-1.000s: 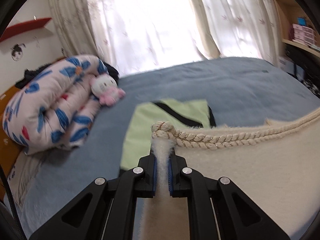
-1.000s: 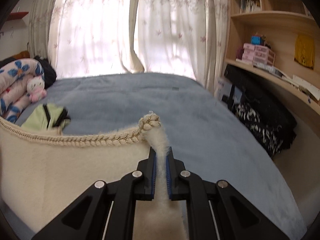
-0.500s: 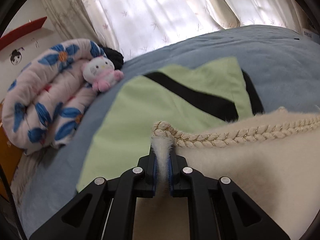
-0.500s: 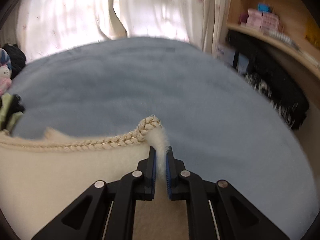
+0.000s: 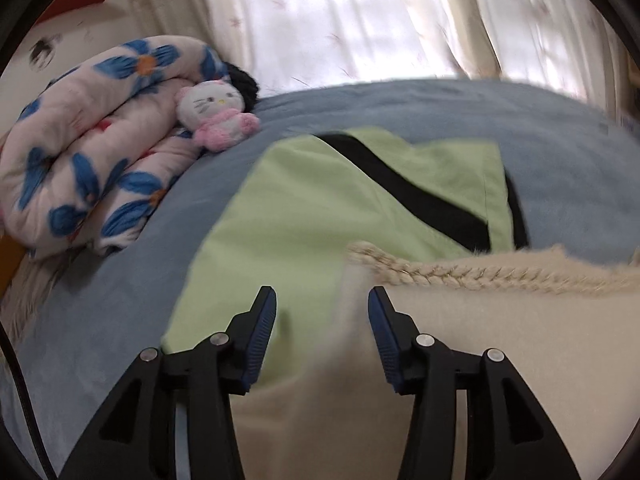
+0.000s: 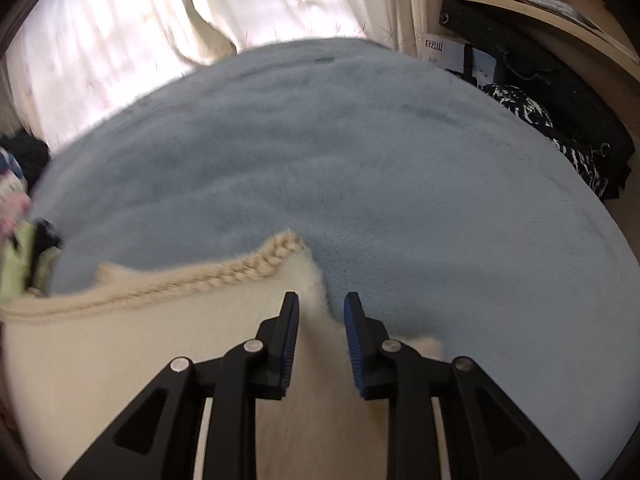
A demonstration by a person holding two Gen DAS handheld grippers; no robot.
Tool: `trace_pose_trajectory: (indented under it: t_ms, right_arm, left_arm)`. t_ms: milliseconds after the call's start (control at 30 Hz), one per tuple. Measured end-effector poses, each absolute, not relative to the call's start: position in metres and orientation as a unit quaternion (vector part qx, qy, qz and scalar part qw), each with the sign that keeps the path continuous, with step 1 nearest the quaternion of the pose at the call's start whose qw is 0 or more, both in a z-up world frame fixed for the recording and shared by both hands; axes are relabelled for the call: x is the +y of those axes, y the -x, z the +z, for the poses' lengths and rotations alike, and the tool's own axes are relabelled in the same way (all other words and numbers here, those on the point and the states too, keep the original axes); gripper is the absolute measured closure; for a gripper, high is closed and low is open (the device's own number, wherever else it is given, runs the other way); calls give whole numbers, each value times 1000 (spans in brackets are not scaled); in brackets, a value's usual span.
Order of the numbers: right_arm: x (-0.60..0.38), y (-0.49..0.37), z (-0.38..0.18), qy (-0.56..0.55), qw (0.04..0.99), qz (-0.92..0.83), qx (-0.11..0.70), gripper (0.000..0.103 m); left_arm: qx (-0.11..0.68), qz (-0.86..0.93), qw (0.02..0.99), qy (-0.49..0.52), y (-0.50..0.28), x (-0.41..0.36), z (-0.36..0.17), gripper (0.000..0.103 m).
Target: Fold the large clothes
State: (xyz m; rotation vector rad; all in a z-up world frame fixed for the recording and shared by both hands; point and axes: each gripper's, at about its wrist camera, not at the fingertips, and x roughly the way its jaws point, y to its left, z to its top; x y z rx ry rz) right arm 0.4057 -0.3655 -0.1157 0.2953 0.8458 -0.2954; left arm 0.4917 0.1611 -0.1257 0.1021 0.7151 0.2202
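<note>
At the far left of the left wrist view a rolled floral quilt (image 5: pixel 92 148) lies on the blue bed (image 5: pixel 420 108), with a small plush cat (image 5: pixel 212 114) leaning against it; just beside them, toward the middle, a light green garment (image 5: pixel 320 208) with black stripes lies flat on the bed; the cream fleece garment (image 5: pixel 500 344) with its braided trim (image 5: pixel 480 276) lies over the near edge of the green one, its left corner blurred; the left gripper (image 5: pixel 322 312) has just been opening, its fingers (image 5: pixel 262 328) now stand well apart, and the cream corner sits loose between them, nearer the right-hand finger, with neither pad pressing on it; behind the bed hang pale curtains (image 5: pixel 360 20).

In the right wrist view the cream fleece garment (image 6: pixel 120 344) spreads across the lower left on the bed (image 6: pixel 360 160), its braided trim (image 6: pixel 240 272) running up to a corner near the middle; the right gripper (image 6: pixel 321 316) has also just been opening, its fingers (image 6: pixel 290 332) parted only a little, the fluffy edge between them and unclamped; at the far right a wooden shelf (image 6: pixel 540 12) stands above dark bags (image 6: pixel 560 92).
</note>
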Motion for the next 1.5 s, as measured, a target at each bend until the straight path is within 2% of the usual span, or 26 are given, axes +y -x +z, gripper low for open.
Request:
trace_pose_trajectory:
  t_ms: [133,300,467,600,800,933,1033,1067,1100,1267,1500]
  right_arm:
    - [-353,-365,-84,-147,907,-112,379,79]
    - [-283,-336,-74,-110,911,-56,395,79]
    - [-193,-319,-86,-81,910,26,405,79]
    - [-154,-312,-120,-74,893,52,441,79]
    - [-199,-288,-135,-68,894,18,442,83]
    - [-270,-265,-147,-64,887,-77,452,80]
    - [-316,-242,-149,-117,884,-99,441,86]
    - [-323,-238,-150,-127,883,-100,440,93]
    - [-330,-233,-151,-138,882,-100,440,93]
    - [-325,-232,-154,-132,881,-110,441,93]
    - [-323,-222,-156,-139,881,-117,436,90]
  left_arm:
    - [342,109,933,-16,-445,173,-92,56]
    - [343,58,937,-32,-386,138,-81,56]
    - [380,9,925,2,-340,89,-106,55]
    - [406,20,913,-37,-324,67,-145,55]
    - [400,71,911,-76,-312,111,-166,47]
    - [408,35,912,-23,-301,156,-167,52]
    - [405,59,910,-65,-292,156,-167,51]
    - [406,69,909,-66,-290,158,-167,46]
    - [408,73,908,-59,-290,162,-166,42]
    - [431,74,899,22,-293,185,-169,32]
    - [430,72,899,25,-295,188,-171,31]
